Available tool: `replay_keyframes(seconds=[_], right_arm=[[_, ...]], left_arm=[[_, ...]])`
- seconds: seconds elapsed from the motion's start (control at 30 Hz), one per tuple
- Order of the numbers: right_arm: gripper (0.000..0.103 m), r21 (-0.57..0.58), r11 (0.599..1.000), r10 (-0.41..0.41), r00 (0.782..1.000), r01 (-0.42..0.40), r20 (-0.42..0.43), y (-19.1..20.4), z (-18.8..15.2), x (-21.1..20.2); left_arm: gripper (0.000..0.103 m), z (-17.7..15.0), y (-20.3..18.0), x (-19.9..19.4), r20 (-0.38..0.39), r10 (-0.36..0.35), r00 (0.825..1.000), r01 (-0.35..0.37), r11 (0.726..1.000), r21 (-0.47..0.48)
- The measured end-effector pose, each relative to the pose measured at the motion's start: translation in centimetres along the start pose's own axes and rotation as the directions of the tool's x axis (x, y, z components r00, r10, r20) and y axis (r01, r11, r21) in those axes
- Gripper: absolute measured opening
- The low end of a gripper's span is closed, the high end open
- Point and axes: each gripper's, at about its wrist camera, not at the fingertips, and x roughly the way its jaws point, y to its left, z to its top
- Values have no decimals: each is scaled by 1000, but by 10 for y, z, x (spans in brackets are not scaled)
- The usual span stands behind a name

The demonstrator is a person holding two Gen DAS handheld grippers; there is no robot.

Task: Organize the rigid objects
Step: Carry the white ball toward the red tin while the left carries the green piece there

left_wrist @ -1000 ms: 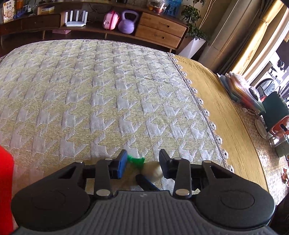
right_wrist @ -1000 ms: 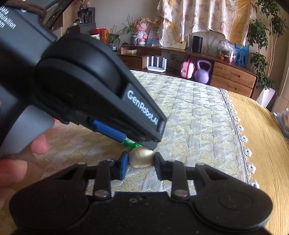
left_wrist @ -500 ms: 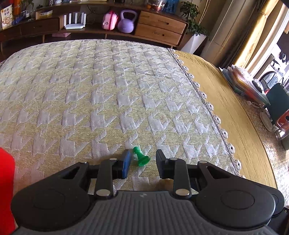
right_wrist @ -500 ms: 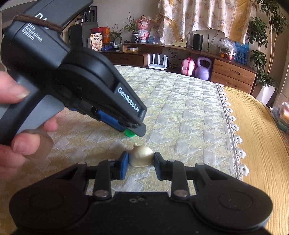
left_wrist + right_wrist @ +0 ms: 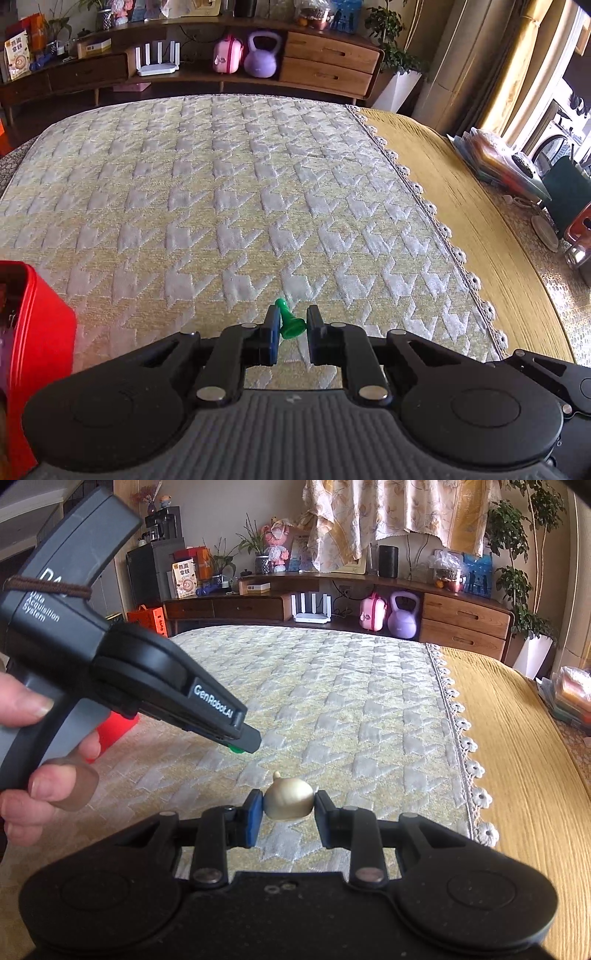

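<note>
So the left gripper has just clamped shut on the little green peg that was lying loose on the quilt. The right gripper is still pinching the gold figurine. Both picks done. Red bin sits close on the left, and there's loads of open quilt ahead.

Left gripper body, up-left of right fingers, bore "GenRoboLAI" in white; its grey housing read "Data Acquisition System". Far shelf packaging print stayed unreadable.

Left gripper fingers closed on green pawn; both grippers pulled apart.
</note>
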Motion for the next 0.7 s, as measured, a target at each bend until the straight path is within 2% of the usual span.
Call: replay_keyframes(seconds=[0.43,0.7], right_arm=[[29,-8,999,35,999,-35,16,50,17,-62],[29,-40,997,60,998,-59,14,90,28,-83]], left_arm=[[14,-30,36,-94,21,-10,1000,10,1000,1],[14,-52,69,-146,60,2,998,-1,1000,-3]])
